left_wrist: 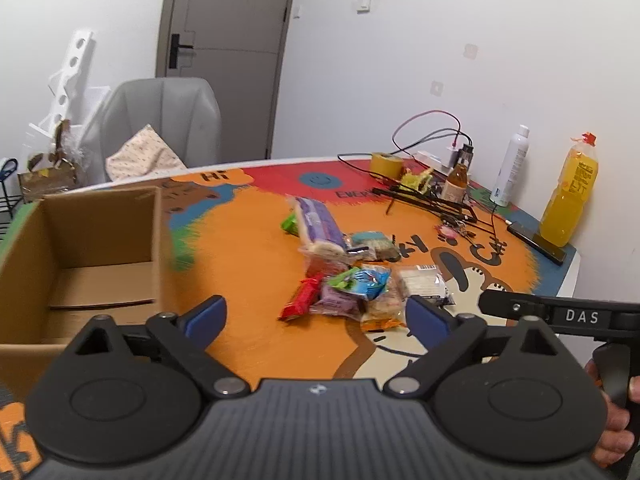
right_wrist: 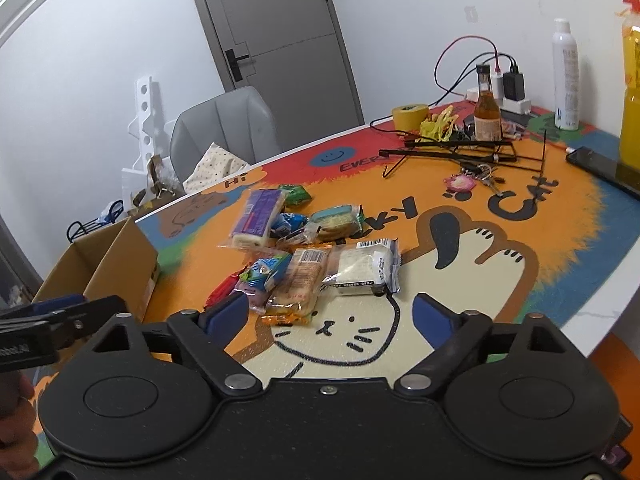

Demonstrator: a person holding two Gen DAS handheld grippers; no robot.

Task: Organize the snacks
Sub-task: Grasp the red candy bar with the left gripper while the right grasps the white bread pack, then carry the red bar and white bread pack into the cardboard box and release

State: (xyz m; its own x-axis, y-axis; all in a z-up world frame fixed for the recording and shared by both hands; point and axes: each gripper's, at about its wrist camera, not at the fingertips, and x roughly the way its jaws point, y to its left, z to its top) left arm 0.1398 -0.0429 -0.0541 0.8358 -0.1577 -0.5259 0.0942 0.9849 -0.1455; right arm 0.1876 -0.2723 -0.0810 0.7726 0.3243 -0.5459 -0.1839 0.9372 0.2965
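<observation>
The left gripper (left_wrist: 316, 314) hovers above the table mat (left_wrist: 248, 264) with its blue-padded fingers (left_wrist: 208, 312) spread wide and nothing between them. The right gripper (right_wrist: 330, 312) is likewise wide open and holds nothing. The pile of snack packets (right_wrist: 296, 256) lies loose on the mat ahead of both grippers, with a long purple packet (right_wrist: 258, 218) at its far end and a white packet (right_wrist: 366, 268) on its right. The open cardboard box (left_wrist: 80, 256) stands left of the pile, apart from it.
</observation>
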